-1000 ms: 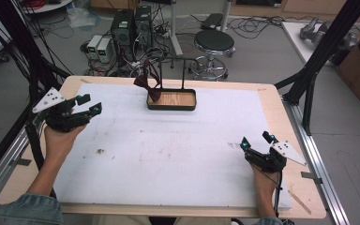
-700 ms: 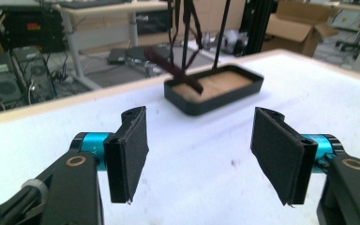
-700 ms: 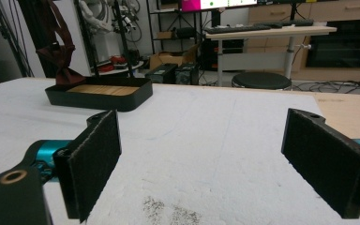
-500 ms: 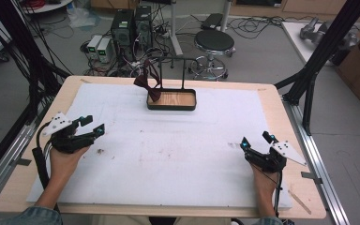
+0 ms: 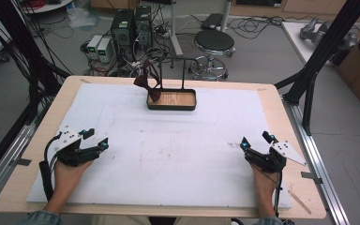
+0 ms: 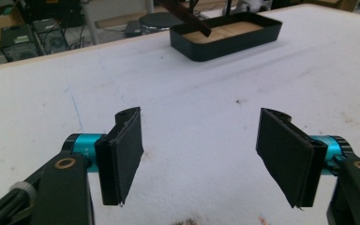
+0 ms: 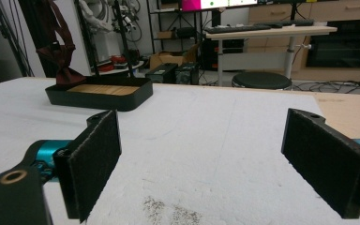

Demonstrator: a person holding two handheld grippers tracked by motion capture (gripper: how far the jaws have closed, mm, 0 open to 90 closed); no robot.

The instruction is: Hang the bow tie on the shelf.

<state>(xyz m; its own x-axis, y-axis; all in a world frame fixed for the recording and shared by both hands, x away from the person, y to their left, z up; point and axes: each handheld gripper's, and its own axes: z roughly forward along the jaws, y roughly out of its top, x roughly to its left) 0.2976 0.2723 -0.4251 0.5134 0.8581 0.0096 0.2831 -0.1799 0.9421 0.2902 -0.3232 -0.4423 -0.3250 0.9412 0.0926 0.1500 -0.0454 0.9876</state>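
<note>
Nearest to the person, two forearms come in from the bottom edge of the high view, each hand holding one tool. The left tool point(image 5: 93, 140) rests low over the white sheet point(image 5: 178, 154) near the left edge of the table point(image 5: 272, 93), with its grey plate on top and a black cable going back along the arm. Its jaws stand wide apart, and in the left gripper view the black pads point(image 6: 122, 154) have only the white sheet between them. The right tool point(image 5: 255, 143) is near the right edge of the sheet, well apart from the left one. Its jaws are also wide apart and hold nothing; in the right gripper view there is a small grey stain on the sheet just in front of them.

The middle of the sheet has some faint marks and spots.

Farther away, at the far side of the table, stands a black tray point(image 5: 171, 100) with a wooden floor. A thin black stand point(image 5: 183, 70) rises from it, and a dark red bow tie point(image 5: 149, 82) hangs from the stand, its lower end reaching down to the left end of the tray.

Behind the table, on the floor, are a round stool point(image 5: 214, 42), computer cases point(image 5: 131, 26) and many cables.
</note>
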